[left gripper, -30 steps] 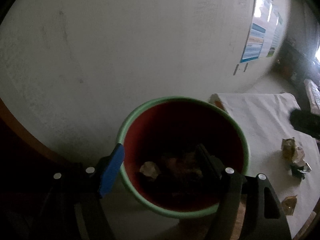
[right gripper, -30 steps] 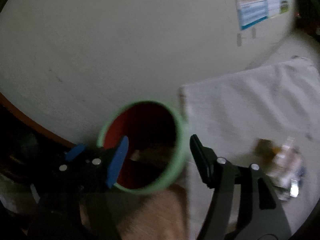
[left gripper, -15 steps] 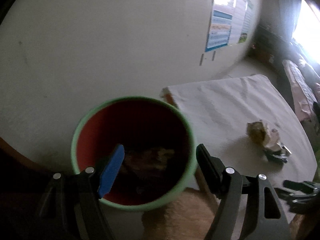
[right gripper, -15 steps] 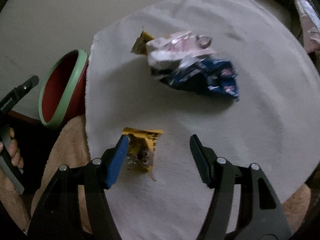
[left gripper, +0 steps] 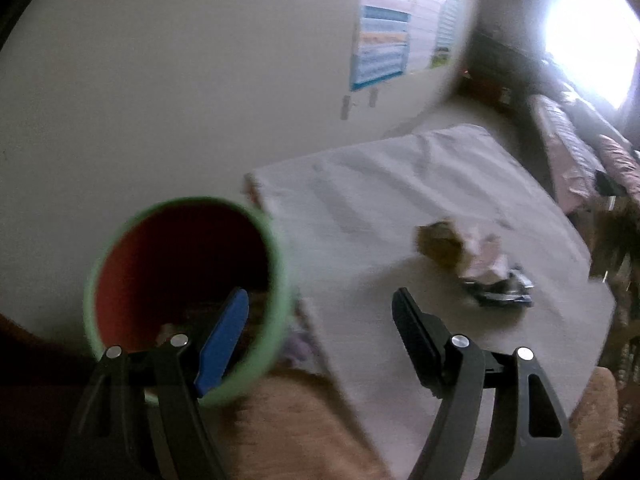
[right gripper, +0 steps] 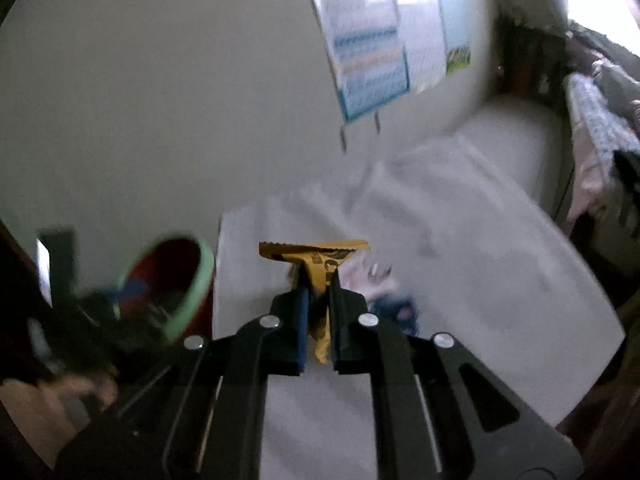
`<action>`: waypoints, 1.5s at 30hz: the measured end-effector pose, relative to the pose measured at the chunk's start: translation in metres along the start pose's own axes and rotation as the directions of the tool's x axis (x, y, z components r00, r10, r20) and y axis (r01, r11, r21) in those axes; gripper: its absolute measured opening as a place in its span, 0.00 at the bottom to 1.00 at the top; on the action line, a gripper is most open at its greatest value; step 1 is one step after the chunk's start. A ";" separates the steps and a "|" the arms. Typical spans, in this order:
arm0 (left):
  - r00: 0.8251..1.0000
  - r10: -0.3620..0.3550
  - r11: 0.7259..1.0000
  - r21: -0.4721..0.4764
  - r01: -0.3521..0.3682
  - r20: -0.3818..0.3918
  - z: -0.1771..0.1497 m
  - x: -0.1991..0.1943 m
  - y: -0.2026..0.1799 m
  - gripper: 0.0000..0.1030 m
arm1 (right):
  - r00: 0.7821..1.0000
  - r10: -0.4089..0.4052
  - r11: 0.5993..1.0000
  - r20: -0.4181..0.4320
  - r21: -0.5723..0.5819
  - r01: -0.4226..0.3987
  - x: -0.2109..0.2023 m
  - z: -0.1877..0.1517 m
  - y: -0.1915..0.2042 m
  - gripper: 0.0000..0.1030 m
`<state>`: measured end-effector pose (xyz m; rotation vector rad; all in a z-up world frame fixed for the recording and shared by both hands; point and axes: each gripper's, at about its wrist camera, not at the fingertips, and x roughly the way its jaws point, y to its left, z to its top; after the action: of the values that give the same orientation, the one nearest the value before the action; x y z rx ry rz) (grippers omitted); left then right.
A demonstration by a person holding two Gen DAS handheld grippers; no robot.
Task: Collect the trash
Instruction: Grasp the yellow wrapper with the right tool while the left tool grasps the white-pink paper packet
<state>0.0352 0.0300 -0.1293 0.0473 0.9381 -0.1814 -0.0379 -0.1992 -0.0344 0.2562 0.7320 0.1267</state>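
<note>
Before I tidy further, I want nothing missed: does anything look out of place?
Yes: a crumpled pile of wrappers lies loose on the white cloth-covered table, outside the green-rimmed red bin. The right gripper pinches a yellow wrapper.

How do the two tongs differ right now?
The left tongs stand wide open and hold nothing; the right tongs are shut on a yellow wrapper. The left tongs hang by the green-rimmed bin; the right tongs are over the white cloth. Both have one blue and one black pad.
</note>
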 end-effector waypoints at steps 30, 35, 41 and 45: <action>0.934 -0.179 0.963 0.140 0.232 -0.310 0.027 0.118 -0.121 0.29 | 1.000 -0.006 0.978 -0.007 0.209 0.007 0.001 -0.025 -0.069 0.10; 0.962 -0.176 0.971 0.127 0.205 -0.207 0.028 0.083 -0.111 0.23 | 0.998 -0.018 0.981 0.053 0.192 0.008 -0.016 -0.016 -0.062 0.10; 0.982 -0.176 0.976 0.117 0.183 -0.065 0.036 0.030 -0.096 0.23 | 0.998 -0.022 0.987 0.054 0.162 0.013 -0.019 -0.011 -0.051 0.10; 0.991 -0.131 0.985 0.120 0.127 0.027 0.036 -0.001 -0.082 0.23 | 0.999 -0.019 0.989 0.033 0.149 0.014 -0.015 -0.013 -0.045 0.10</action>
<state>0.0489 -0.0547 -0.1042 0.0929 0.8952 -0.3567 -0.0570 -0.2427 -0.0460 0.3935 0.7100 0.0520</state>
